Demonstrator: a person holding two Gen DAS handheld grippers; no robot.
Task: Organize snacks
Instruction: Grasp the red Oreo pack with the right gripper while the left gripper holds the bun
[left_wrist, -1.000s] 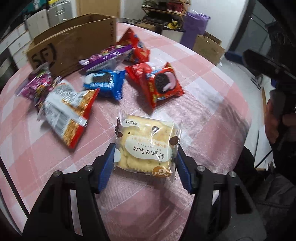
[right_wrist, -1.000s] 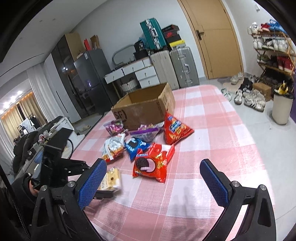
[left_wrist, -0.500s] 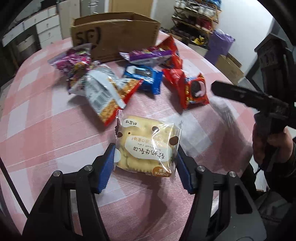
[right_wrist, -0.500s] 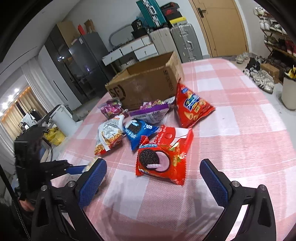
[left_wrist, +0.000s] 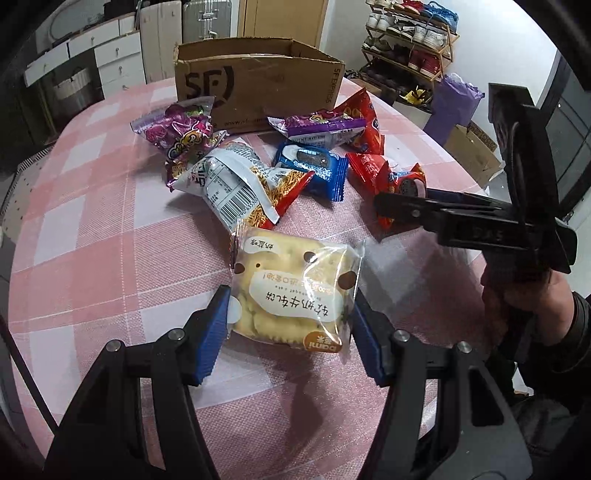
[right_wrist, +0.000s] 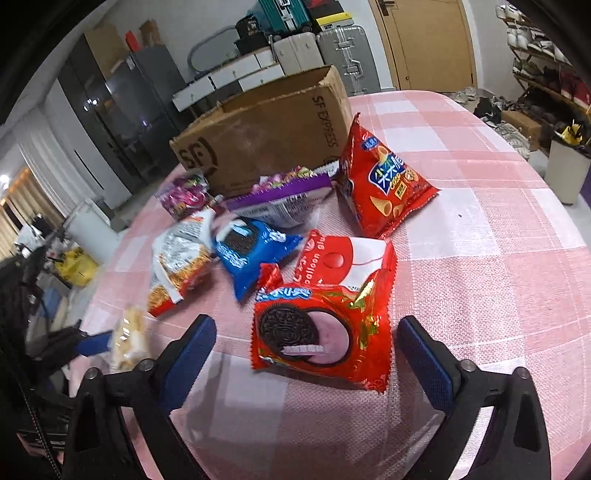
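The left gripper (left_wrist: 290, 325) is pointing steeply down at the pink checked tablecloth (left_wrist: 92, 258), its blue pads (left_wrist: 212, 332) pressing on both sides of a clear cracker packet (left_wrist: 291, 291), which it is holding near the table's front edge. In the right wrist view this same gripper is showing blurred at the far left, the packet (right_wrist: 127, 341) pale between its fingers.

Beyond the packet the loose snacks are lying in a heap: a purple candy bag (left_wrist: 177, 134), a silver and red noodle snack bag (left_wrist: 240, 181), a blue Oreo pack (left_wrist: 314, 170), a purple wrapper (left_wrist: 321, 125) and a red chip bag (right_wrist: 384, 184), the last leaning close to the open cardboard box (left_wrist: 258, 81) at the table's far side.

To the right, the right gripper (right_wrist: 306, 349) is angling down over the red Oreo pack (right_wrist: 321, 328), a person's hand (left_wrist: 532, 295) gripping its handle. Its jaws are closing, the pack lying on the cloth between the two fingers, with a gap showing on each side, so the pads are not touching it. Under that pack's far end a red and white packet (right_wrist: 343, 262) is lying flat.
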